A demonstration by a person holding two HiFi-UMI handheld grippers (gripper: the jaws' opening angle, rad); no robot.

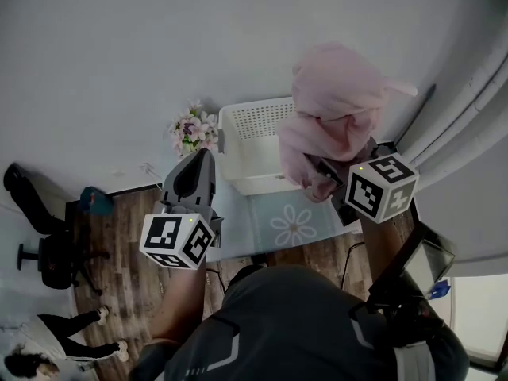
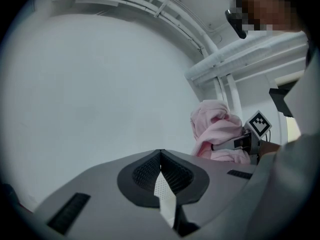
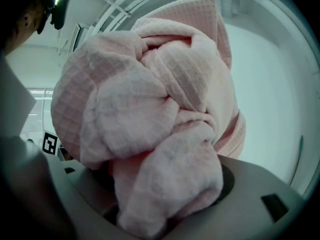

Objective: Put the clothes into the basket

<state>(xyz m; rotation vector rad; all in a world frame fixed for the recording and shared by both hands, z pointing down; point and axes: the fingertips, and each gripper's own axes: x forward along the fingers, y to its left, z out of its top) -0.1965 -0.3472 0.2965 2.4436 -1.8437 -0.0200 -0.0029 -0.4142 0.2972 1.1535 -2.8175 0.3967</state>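
My left gripper (image 1: 190,179) hangs empty, its jaws pressed together, close to a small bunch of flowers (image 1: 193,129). Just right of them sits the white basket (image 1: 248,137). At its right rim, my right gripper (image 1: 321,173) pinches a bunched pink garment (image 1: 333,94), which is held up and not yet inside.

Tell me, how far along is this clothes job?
Done: the pink garment is lifted, bunched between the right gripper's jaws. In hand: it hangs over the basket's right side, not yet dropped. Left: letting it go into the basket, whose visible part shows no clothes. The left gripper is shut and empty.
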